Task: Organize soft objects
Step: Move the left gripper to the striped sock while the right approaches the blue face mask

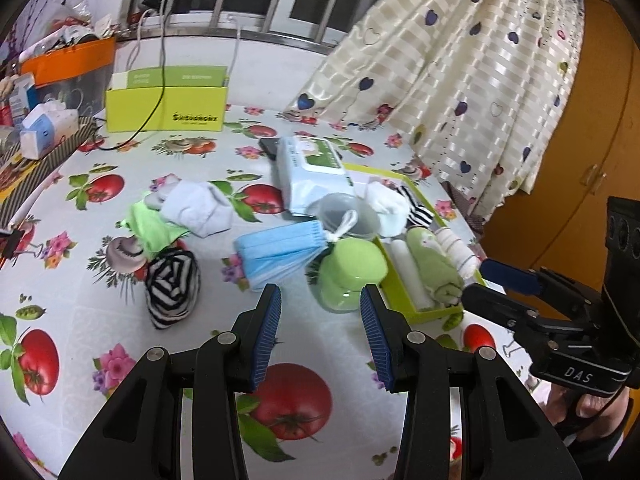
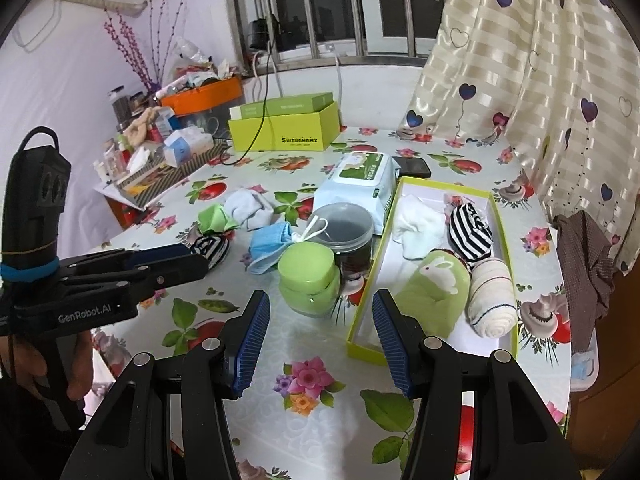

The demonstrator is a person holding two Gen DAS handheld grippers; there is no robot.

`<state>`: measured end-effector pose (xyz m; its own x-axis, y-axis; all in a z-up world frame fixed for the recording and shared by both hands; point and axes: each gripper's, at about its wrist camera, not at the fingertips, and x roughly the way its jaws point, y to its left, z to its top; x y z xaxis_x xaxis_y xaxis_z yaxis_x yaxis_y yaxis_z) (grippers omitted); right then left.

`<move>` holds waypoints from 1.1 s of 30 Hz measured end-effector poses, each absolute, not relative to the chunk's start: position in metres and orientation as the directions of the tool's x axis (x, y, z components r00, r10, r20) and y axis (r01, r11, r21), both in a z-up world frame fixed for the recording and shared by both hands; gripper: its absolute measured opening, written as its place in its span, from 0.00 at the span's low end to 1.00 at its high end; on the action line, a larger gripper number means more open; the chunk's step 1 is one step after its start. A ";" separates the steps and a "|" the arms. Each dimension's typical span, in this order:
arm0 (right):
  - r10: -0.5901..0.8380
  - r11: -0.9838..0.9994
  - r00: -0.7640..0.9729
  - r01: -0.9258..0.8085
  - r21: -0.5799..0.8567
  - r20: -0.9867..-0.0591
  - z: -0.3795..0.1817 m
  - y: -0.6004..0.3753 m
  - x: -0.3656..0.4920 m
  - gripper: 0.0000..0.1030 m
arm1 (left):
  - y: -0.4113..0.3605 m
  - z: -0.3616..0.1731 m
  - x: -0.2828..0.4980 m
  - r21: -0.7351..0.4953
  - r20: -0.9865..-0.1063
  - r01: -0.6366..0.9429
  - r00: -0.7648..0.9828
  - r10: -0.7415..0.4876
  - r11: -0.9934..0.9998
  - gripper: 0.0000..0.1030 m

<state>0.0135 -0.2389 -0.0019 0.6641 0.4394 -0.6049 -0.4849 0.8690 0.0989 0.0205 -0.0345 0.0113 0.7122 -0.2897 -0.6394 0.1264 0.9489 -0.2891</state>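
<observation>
Both of your claws hang spread above the desk (image 2: 320, 344), and neither one pinches anything. The landmark here is the green tray (image 2: 366, 308) at the desk's right side. It already holds a white sock (image 2: 416, 226), a striped sock (image 2: 470, 234), a green rabbit sock (image 2: 436, 284) and a cream rolled sock (image 2: 490, 300).

Left of the tray, loose on the desk, lie a blue face mask (image 1: 280, 250), another striped sock (image 1: 172, 284), a pale sock (image 1: 198, 208) and a green cloth (image 1: 152, 224). Your left claw (image 1: 320, 304) points between the mask and a green-lidded jar (image 1: 348, 272), which stands touching the tray's left wall. A clear tub (image 2: 346, 228) stands just behind the jar.

The likely trouble is the jar. If you reach for the mask, your right-hand finger may knock the jar over or shove it against the tray. The mask's ear loop drapes over the jar, so lifting the mask could drag on it. Your right claw (image 2: 320, 312) hovers near the tray's front corner, close to your left one, so the two could collide.
</observation>
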 end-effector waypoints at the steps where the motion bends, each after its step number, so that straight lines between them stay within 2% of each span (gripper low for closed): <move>1: 0.441 0.868 0.663 -0.487 0.098 -0.605 -0.002 -0.238 0.013 0.52 | -0.032 0.011 0.021 -0.289 -0.640 0.119 0.714 -0.284 0.950 0.42; 33: 0.489 0.802 0.586 -0.593 0.068 -0.646 -0.013 -0.185 0.050 0.52 | 0.048 -0.044 0.061 -0.264 -0.736 -0.134 0.668 -0.110 0.955 0.42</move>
